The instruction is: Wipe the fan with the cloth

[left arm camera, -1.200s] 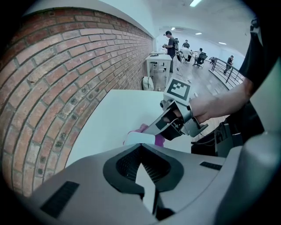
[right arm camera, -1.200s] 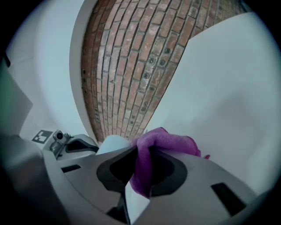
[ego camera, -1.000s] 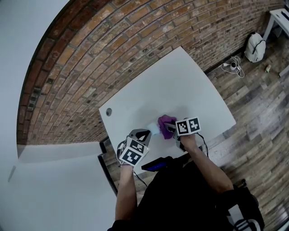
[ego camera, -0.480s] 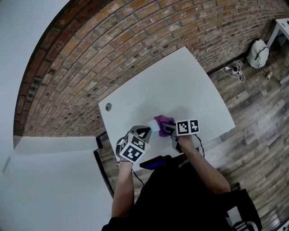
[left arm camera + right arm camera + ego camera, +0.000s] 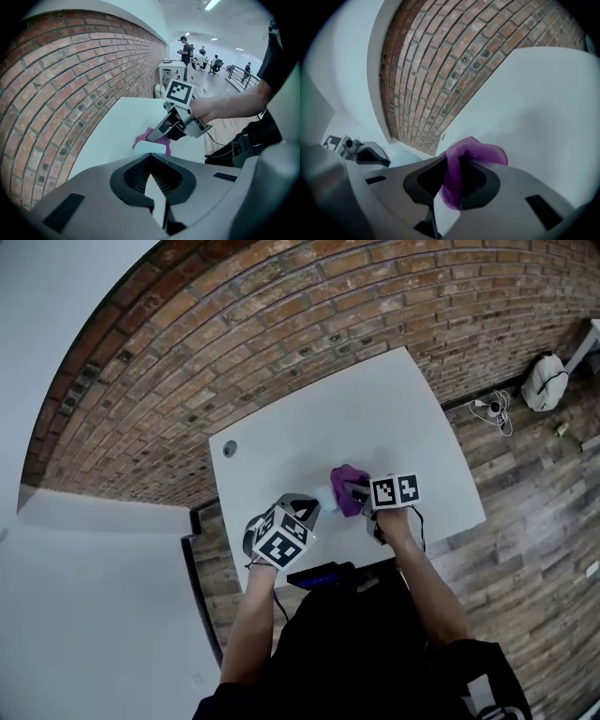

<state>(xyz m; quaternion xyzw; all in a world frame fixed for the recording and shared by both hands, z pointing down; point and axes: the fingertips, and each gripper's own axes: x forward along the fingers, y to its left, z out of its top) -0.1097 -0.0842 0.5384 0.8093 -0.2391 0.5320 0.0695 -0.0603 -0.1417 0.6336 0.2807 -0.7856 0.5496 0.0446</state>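
A small pale fan [image 5: 324,499] stands on the white table [image 5: 309,427] near its front edge. My left gripper [image 5: 311,510] is shut on it from the left; in the left gripper view a thin white part of the fan [image 5: 158,199] sits clamped between the jaws, and its pale body [image 5: 151,148] shows just beyond them. My right gripper [image 5: 356,493] is shut on a purple cloth [image 5: 347,484]. The cloth [image 5: 461,157] bulges out past the right gripper's [image 5: 450,180] jaws. In the left gripper view the cloth [image 5: 157,138] rests against the fan's far side under the right gripper [image 5: 174,126].
A brick wall [image 5: 281,324] runs along the table's far side. A round cable hole [image 5: 230,450] sits in the table's back left corner. On the wooden floor at the right lie a backpack [image 5: 547,381] and cables [image 5: 492,409]. People stand far off in the room [image 5: 185,47].
The right gripper has shifted slightly with the cloth against the fan. The left gripper has kept still on the fan. The head view itself has drifted a little.
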